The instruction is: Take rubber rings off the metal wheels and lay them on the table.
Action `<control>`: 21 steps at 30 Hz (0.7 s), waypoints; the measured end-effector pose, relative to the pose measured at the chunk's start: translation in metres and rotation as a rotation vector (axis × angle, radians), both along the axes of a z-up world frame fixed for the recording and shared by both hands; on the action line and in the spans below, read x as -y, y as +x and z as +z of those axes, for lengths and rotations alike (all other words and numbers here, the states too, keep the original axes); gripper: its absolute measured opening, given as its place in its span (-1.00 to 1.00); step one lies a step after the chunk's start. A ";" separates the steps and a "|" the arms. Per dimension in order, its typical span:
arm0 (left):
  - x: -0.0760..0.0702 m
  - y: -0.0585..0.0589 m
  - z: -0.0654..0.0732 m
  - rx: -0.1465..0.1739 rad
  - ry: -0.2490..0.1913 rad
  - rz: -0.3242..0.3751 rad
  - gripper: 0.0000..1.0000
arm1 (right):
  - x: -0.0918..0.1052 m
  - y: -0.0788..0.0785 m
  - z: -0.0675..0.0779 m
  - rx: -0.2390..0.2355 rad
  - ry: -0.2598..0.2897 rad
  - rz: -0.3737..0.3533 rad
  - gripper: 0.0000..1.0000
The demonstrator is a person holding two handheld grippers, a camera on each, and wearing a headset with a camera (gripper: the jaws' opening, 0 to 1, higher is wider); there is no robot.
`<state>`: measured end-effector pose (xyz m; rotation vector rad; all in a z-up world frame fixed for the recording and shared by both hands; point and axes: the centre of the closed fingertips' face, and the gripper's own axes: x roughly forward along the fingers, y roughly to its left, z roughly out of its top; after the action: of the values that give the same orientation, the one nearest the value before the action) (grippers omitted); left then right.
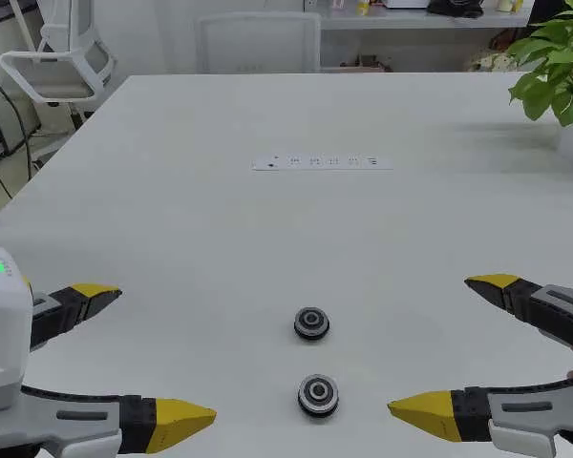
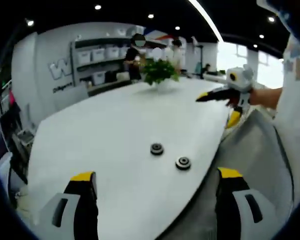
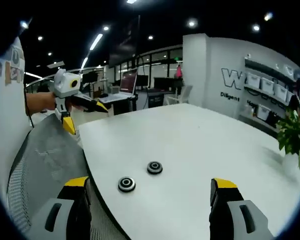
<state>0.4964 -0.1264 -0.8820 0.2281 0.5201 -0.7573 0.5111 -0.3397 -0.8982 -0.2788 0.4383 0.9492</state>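
Right now 2 small round metal wheels sit flat on the white worktop (image 1: 172, 200), close to the edge nearest me and between my 2 tools. The farther wheel (image 1: 311, 323) and the nearer wheel (image 1: 318, 395) stand 1 behind the other, near each other but not touching. Each has a black rubber band around a silvery hub. The farther ring (image 1: 298, 325) and the nearer ring (image 1: 304, 394) are both seated on their wheels.

The left gripper (image 1: 141, 354), grey with black, yellow-tipped fingers, hovers to the left of the wheels. Its fingers are spread wide, grasping nothing. The right gripper (image 1: 456, 345), of the same build, hangs to the right, its fingers likewise released and empty. Both are well apart from the wheels, with their tips pointing inward.

In the left gripper view the 2 wheels lie ahead between that tool's own yellow fingertips (image 2: 82, 177). The nearer wheel sits closer to the worktop's edge, and beyond it a hand (image 2: 262, 96) holds the right gripper up past that edge. In the right gripper view the same pair lies ahead on the worktop, and the left gripper is raised at the far left.

Farther off, a white socket strip (image 1: 323, 162) sits flush in the middle of the worktop. A green leafy plant (image 1: 554, 72) stands at its far right corner, and a white chair (image 1: 258, 43) stands behind its far edge.
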 end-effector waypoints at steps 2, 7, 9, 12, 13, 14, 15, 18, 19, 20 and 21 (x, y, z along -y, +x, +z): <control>-0.001 -0.001 0.000 0.001 0.000 0.002 1.00 | -0.001 -0.001 0.000 0.002 -0.001 0.003 0.98; -0.003 -0.004 0.002 0.005 0.000 0.010 1.00 | 0.000 -0.003 0.000 0.004 -0.008 0.005 0.98; -0.003 -0.004 0.002 0.006 0.000 0.011 1.00 | 0.000 -0.003 0.001 0.006 -0.006 0.006 0.98; -0.003 -0.006 0.003 0.007 0.003 0.012 1.00 | 0.000 -0.004 0.001 0.008 -0.006 0.007 0.98; -0.003 -0.006 0.003 0.008 0.003 0.012 1.00 | 0.000 -0.005 0.000 0.007 -0.007 0.008 0.98; -0.002 -0.007 0.003 0.008 0.003 0.012 1.00 | 0.000 -0.005 0.000 0.007 -0.006 0.009 0.98; -0.002 -0.008 0.003 0.010 0.003 0.011 1.00 | 0.000 -0.006 0.000 0.007 -0.007 0.010 0.98; -0.001 -0.010 0.004 0.010 0.006 0.009 1.00 | 0.001 -0.008 0.000 0.009 -0.010 0.010 0.98; -0.001 -0.010 0.004 0.010 0.007 0.009 1.00 | 0.001 -0.008 0.001 0.010 -0.009 0.010 0.98; -0.001 -0.011 0.004 0.011 0.007 0.008 1.00 | 0.001 -0.009 0.001 0.010 -0.008 0.010 0.98; -0.001 -0.011 0.004 0.012 0.007 0.008 1.00 | 0.001 -0.009 0.001 0.009 -0.007 0.010 0.98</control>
<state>0.4851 -0.1254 -0.8779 0.2367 0.5123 -0.7460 0.5019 -0.3403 -0.8974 -0.2921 0.4321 0.9560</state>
